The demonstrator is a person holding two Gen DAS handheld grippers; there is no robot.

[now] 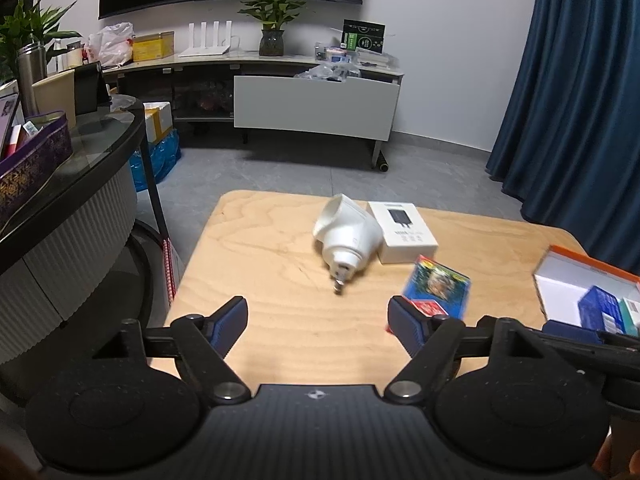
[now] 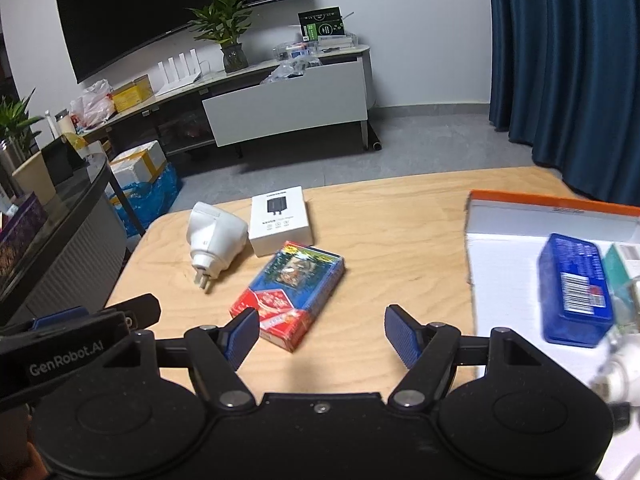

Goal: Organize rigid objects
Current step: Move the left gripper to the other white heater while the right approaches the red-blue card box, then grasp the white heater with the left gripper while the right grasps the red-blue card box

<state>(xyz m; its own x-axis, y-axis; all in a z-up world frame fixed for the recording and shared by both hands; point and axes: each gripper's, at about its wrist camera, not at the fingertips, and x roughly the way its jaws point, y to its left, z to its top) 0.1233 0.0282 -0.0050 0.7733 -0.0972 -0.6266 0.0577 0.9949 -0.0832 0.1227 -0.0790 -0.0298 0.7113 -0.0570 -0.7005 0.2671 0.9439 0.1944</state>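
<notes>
On my bench [image 2: 400,232] I count three loose things and one open box. Furthest left lies one white plug adapter [image 2: 216,240], tipped on its side with its metal prongs pointing toward me. Just right of it, touching or nearly so, sits one small white carton [image 2: 280,220] with a dark charger pictured on its lid; the print under the picture is too small for me to read. In front of that carton lies one colourful card pack [image 2: 290,292], blue at the far end and red at the near end, its lettering blurred. Well off to the right stands one orange-rimmed white box [image 2: 504,264], open, holding one blue case [image 2: 574,288] with a barcode label, plus a teal-and-white pack [image 2: 622,258] at the frame edge; anything further in there I cannot make out.

My left claw [image 1: 318,326] hangs tilted down over the near bench, released, jaws standing wide with only bare wood between them; the adapter lies ahead of it and the card pack just past its right finger. My right claw [image 2: 320,334] is angled down likewise, released and grasping nothing, its left finger overlapping the near corner of the card pack. The left tool's body, seen from the right wrist view, reads "GenRobot.AI".
</notes>
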